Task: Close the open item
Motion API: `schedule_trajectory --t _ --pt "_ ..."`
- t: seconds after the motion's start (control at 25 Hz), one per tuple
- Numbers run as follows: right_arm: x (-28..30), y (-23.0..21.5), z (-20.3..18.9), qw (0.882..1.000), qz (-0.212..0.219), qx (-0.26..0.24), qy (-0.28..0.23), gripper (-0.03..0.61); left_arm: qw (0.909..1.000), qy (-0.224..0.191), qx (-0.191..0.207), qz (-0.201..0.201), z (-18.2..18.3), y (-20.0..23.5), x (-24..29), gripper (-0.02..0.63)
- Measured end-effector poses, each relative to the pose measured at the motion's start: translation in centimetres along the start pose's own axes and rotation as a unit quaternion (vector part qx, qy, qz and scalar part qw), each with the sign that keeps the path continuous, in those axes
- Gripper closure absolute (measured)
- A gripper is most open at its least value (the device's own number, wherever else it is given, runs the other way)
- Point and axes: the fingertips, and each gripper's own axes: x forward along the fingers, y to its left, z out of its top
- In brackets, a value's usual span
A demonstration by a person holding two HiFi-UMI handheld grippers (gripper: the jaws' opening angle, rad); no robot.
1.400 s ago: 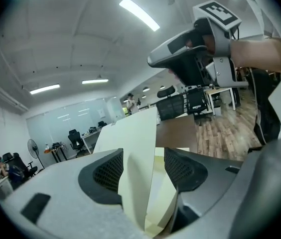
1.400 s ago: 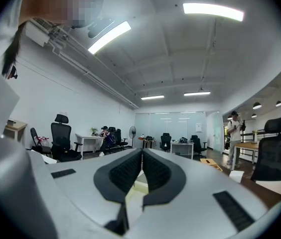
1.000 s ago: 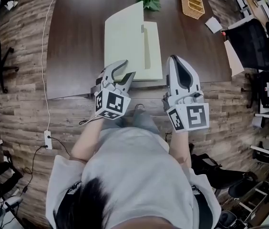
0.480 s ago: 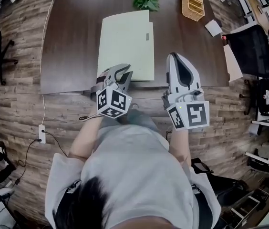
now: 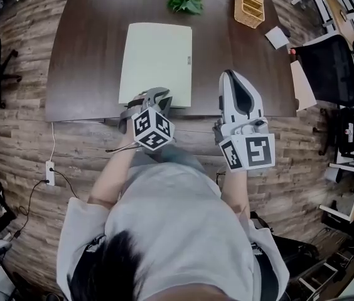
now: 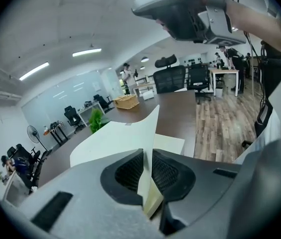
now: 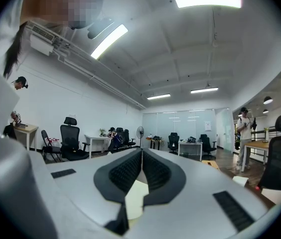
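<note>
One table (image 5: 89,55). One pale folder (image 5: 155,61) on table, toward front edge. One plant (image 5: 185,0) at table's far edge. One wicker basket (image 5: 250,5) at table's far right corner. One power strip (image 5: 49,172) on floor, off table's front left corner.

The pale green folder (image 5: 156,61) lies on the dark table (image 5: 89,55) by its near edge, cover almost flat.

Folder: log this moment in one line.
folder: on table | left gripper: jaws closing on folder's near edge | right gripper: shut, empty, clear of folder
</note>
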Motion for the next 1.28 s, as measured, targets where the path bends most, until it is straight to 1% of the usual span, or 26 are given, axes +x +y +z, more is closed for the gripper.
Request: schedule_trajectory --t 0.16,0.4,0.6,0.76,0.88,1.04,1.2,1.28 --pt "-0.4 -1.2 -0.1 1.000 0.005 0.003 -0.001 0.565 0.9992 0.037 0.015 0.003 -0.4 -0.8 1.2 0.588" --pt "-0.3 -2.8 -0.6 1.000 0.016 0.008 -0.002 0.565 0.9951 0.083 0.053 0.012 -0.9 -1.5 2.6 0.588" --pt "-0.1 -3.7 -1.0 1.000 0.028 0.014 -0.001 0.565 0.9868 0.125 0.103 -0.010 -1.6 -2.2 3.3 0.588" --pt "0.0 -4.3 -1.1 0.999 0.037 0.019 -0.006 0.565 0.9808 0.148 0.122 -0.032 -1.8 -2.6 3.5 0.584" --pt "0.1 -4.7 -1.2 0.999 0.045 0.023 -0.008 0.565 0.9778 0.158 0.130 -0.047 -1.8 -2.6 3.5 0.566" --pt "0.3 -5.0 -1.2 0.998 0.054 0.027 -0.012 0.565 0.9763 0.157 0.137 -0.061 -1.6 -2.8 3.1 0.526" --pt "0.4 -5.5 -1.2 0.998 0.060 0.033 -0.016 0.565 0.9794 0.148 0.123 -0.061 -1.5 -3.0 3.0 0.509" --pt "0.4 -5.7 -1.2 0.997 0.063 0.035 -0.017 0.565 0.9804 0.147 0.111 -0.071 -1.4 -3.1 2.9 0.495"
